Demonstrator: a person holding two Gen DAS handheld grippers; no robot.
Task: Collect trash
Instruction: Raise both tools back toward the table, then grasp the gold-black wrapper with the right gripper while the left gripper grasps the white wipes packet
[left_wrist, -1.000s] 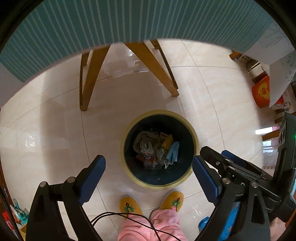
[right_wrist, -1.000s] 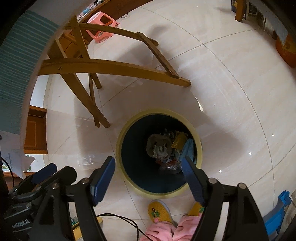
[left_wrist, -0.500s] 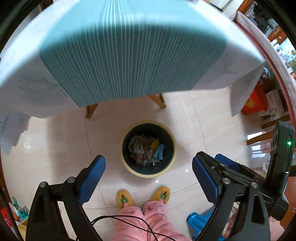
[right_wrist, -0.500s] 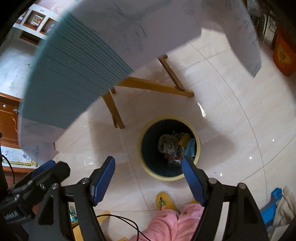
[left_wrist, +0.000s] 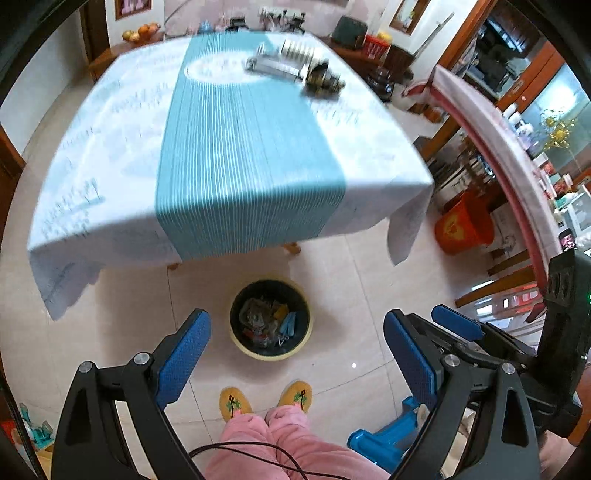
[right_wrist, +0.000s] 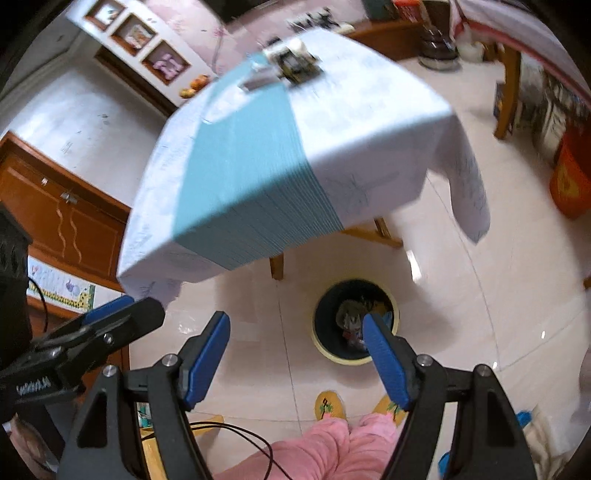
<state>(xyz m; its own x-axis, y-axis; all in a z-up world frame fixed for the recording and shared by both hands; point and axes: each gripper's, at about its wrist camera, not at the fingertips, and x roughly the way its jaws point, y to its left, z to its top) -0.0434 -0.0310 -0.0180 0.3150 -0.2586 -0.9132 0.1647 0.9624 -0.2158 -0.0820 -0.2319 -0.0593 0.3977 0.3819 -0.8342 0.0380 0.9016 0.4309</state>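
A: What surrounds the bin?
B: A table (left_wrist: 236, 147) draped in a white cloth with a teal runner (left_wrist: 251, 158) fills the upper half of the frame; an orange bucket (left_wrist: 463, 229) stands at right. Blurred trash items (left_wrist: 295, 70) lie at the table's far end (too smeared to identify).

A: And the trash bin (left_wrist: 271, 319)?
B: Lower centre on the tiled floor, yellow-rimmed, dark inside, holding mixed litter. The left gripper (left_wrist: 295, 347) and right gripper (right_wrist: 295, 354) both have jaws spread wide, gripping nothing.
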